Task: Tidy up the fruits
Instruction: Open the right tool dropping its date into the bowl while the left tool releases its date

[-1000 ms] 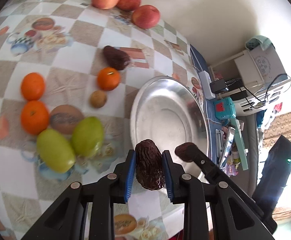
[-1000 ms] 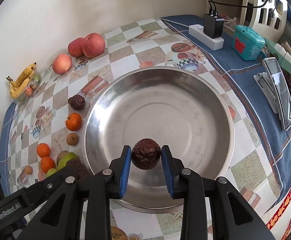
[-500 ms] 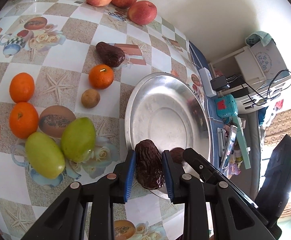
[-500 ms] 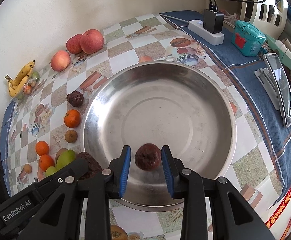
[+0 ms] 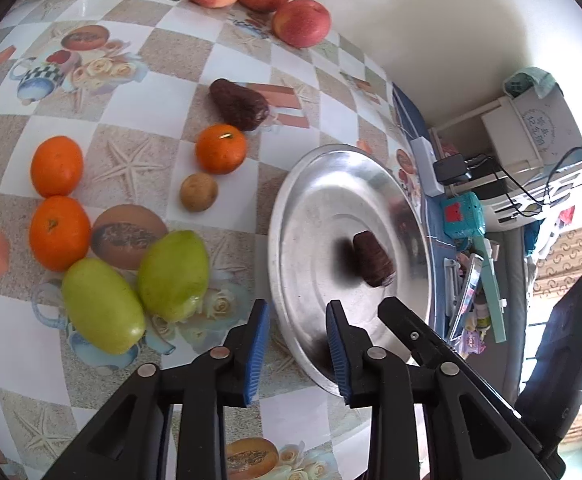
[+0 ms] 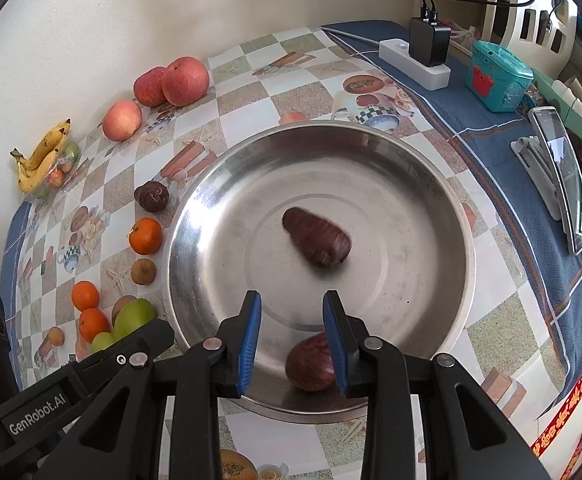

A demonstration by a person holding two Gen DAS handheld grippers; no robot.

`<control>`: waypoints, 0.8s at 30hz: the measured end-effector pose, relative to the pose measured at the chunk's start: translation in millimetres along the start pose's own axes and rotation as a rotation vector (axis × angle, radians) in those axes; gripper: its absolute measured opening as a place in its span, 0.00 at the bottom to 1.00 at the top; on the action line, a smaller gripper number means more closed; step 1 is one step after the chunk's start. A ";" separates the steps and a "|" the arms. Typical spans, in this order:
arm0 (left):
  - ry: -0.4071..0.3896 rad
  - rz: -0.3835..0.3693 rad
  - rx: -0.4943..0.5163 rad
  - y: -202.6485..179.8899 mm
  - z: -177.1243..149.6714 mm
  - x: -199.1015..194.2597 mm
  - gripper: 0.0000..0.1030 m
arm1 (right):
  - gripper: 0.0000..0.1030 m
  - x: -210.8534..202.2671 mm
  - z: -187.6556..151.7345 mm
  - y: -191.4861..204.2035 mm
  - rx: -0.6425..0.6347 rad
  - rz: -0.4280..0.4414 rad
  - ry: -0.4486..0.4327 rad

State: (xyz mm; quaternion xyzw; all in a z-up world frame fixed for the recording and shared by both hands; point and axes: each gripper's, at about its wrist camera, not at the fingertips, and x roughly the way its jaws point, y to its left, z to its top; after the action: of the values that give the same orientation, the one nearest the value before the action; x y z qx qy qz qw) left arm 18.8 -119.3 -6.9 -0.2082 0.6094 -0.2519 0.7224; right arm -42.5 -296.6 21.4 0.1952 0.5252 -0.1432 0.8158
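A steel bowl (image 5: 275,216) (image 6: 466,236) sits on the checked tablecloth. In its middle lies a long dark wrinkled fruit (image 5: 373,260) (image 6: 317,236), blurred. A rounder dark fruit (image 6: 311,362) rests at the bowl's near edge, just below my right gripper (image 6: 291,312), which is open and empty. Over the bowl's left rim my left gripper (image 5: 295,320) is also open and empty. A third dark fruit (image 5: 239,104) (image 6: 151,197) stays on the cloth left of the bowl.
Left of the bowl lie oranges (image 5: 221,148), a small brown fruit (image 5: 199,192) and two green mangoes (image 5: 173,274). Apples (image 6: 185,80) and bananas (image 6: 43,156) sit by the wall. A power strip (image 6: 415,60), teal box (image 6: 497,76) and phone (image 6: 563,176) lie on the right.
Both grippers have opened and dropped their dark fruits into the bowl. The long one has moved to the middle; the round one lies at the near edge.
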 end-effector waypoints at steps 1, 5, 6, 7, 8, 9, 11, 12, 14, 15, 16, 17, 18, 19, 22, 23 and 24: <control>0.000 0.004 -0.001 0.6 0.2 -0.2 0.36 | 0.32 0.0 -0.3 -0.1 0.000 0.000 0.000; -0.008 0.028 0.004 0.6 0.6 -2.9 0.49 | 0.32 0.1 -0.1 0.3 0.000 -0.002 0.000; -0.012 0.037 0.009 0.3 0.7 -4.0 0.53 | 0.35 0.1 -0.3 0.3 0.000 -0.001 -0.001; -0.016 0.047 0.014 0.0 1.0 -5.0 0.56 | 0.39 0.1 -0.6 0.2 0.000 -0.001 -0.002; -0.024 0.060 0.019 -0.5 1.4 -6.7 0.64 | 0.53 0.1 -0.4 0.4 0.000 -0.005 -0.005; -0.031 0.068 0.022 -0.3 1.6 -8.1 0.68 | 0.64 0.0 -0.5 0.5 0.000 -0.007 -0.007; -0.040 0.083 0.024 0.3 2.7 -10.2 0.70 | 0.67 -0.7 -0.3 0.4 -0.001 -0.012 -0.013; -0.043 0.085 0.023 0.9 3.5 -11.3 0.71 | 0.68 -0.6 0.4 -0.2 -0.003 -0.015 -0.014; -0.051 0.085 0.024 1.5 3.9 -13.2 0.73 | 0.74 0.2 0.8 0.0 -0.009 -0.029 -0.014; -0.055 0.085 0.024 1.6 4.1 -13.9 0.75 | 0.78 0.5 1.0 -0.4 -0.008 -0.035 -0.015; -0.061 0.088 0.025 1.6 4.5 -14.8 0.76 | 0.78 0.7 1.2 -0.8 -0.008 -0.038 -0.015; -0.066 0.090 0.026 1.6 4.7 -15.6 0.79 | 0.78 0.9 1.2 -1.0 -0.007 -0.038 -0.016; -0.072 0.098 0.028 1.4 4.8 -16.8 0.82 | 0.78 1.0 1.2 -1.3 -0.008 -0.037 -0.017; -0.077 0.106 0.030 1.4 5.0 -17.5 0.83 | 0.78 1.1 1.3 -1.3 -0.009 -0.037 -0.018; -0.088 0.117 0.029 3.2 5.9 -19.9 0.83 | 0.88 1.3 1.3 -0.9 -0.011 -0.046 -0.021; -0.091 0.117 0.024 4.3 6.3 -20.6 0.84 | 0.88 1.0 1.5 -1.2 -0.011 -0.043 -0.024; -0.094 0.118 0.023 4.9 6.3 -21.0 0.87 | 0.88 0.6 1.5 -1.0 -0.010 -0.039 -0.026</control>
State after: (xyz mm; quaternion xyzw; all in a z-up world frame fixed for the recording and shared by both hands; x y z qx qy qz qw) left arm 22.8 -102.5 7.5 -0.1753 0.5833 -0.2057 0.7660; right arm -41.5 -298.2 21.2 0.1790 0.5191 -0.1591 0.8205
